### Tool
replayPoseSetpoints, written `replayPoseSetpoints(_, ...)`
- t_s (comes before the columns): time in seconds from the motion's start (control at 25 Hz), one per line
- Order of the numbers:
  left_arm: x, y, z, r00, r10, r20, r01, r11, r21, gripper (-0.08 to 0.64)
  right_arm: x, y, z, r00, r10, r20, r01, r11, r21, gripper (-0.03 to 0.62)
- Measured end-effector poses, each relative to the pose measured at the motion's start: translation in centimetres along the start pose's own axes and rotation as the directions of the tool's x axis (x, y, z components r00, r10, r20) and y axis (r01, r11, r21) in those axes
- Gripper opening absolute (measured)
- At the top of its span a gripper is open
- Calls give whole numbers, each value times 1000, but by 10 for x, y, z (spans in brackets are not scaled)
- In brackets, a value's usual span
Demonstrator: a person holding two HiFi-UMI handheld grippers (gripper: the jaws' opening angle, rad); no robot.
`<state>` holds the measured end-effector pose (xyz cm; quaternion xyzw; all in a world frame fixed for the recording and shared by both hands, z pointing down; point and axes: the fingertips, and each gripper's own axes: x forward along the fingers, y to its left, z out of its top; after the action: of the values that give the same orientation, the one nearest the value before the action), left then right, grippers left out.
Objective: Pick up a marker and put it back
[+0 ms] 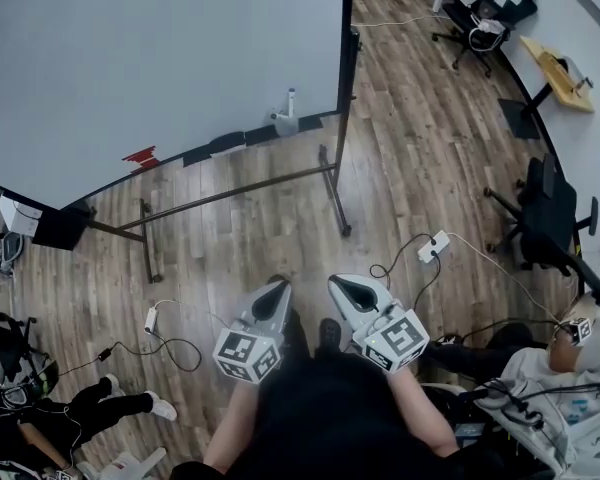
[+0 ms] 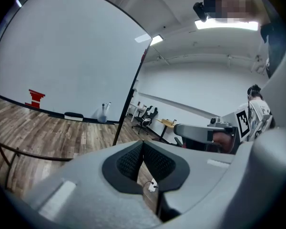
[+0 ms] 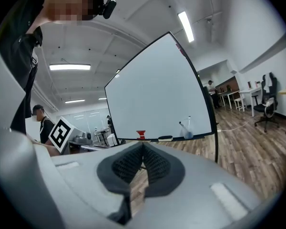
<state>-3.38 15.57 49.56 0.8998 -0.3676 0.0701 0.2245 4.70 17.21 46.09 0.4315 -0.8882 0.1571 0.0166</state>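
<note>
A white marker [image 1: 291, 100] stands upright in a clear cup [image 1: 285, 123] on the ledge of a large whiteboard [image 1: 150, 58]. The marker [image 2: 108, 107] and cup [image 2: 102, 115] also show in the left gripper view. In the right gripper view the marker [image 3: 189, 123] rises from the cup [image 3: 188, 133], with a second one leaning beside it. My left gripper [image 1: 275, 291] and right gripper [image 1: 345, 288] hang side by side close to my body, well short of the board. Both are shut and hold nothing.
A red object [image 1: 140, 156] and a black eraser [image 1: 226, 143] lie on the ledge. The board's metal stand [image 1: 332, 183] spreads over the wooden floor. Cables and a power strip [image 1: 433, 246] lie ahead on the right. Office chairs [image 1: 545, 213] and seated people surround me.
</note>
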Motion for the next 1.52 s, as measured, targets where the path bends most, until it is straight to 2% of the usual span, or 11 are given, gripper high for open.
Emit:
replayPoseSetpoints(0.12,14,23,14,999,-38,-11,37,999,-31,6,26,1,17,1000,-2,-2,2,1000,-22,3)
replayPoseSetpoints(0.4,37,75,74,992,-130,8,130,992,-5,6,95,-13,58,998,-63,20,64,997,-49,3)
replayPoseSetpoints(0.64,44,132,94,986,-168,5,168,986,3,6,152,-15,58,995,-93,-21,91,994,-58,3)
replayPoseSetpoints(0.88,56,174,99,988,-150,-23,151,987,48,6,179,-21,52,988,-149,-49,147,988,-50,3)
replayPoseSetpoints(1.16,81,173,101,986,-162,-35,164,985,44,6,182,-49,55,983,-177,-54,176,984,-34,3)
replayPoseSetpoints(1.32,103,180,98,991,-124,-46,126,992,31,6,192,-77,51,985,-158,-65,158,987,-13,3)
replayPoseSetpoints(1.52,144,176,113,997,-59,-44,59,998,-7,6,198,-124,74,993,-104,-63,104,995,-5,3)
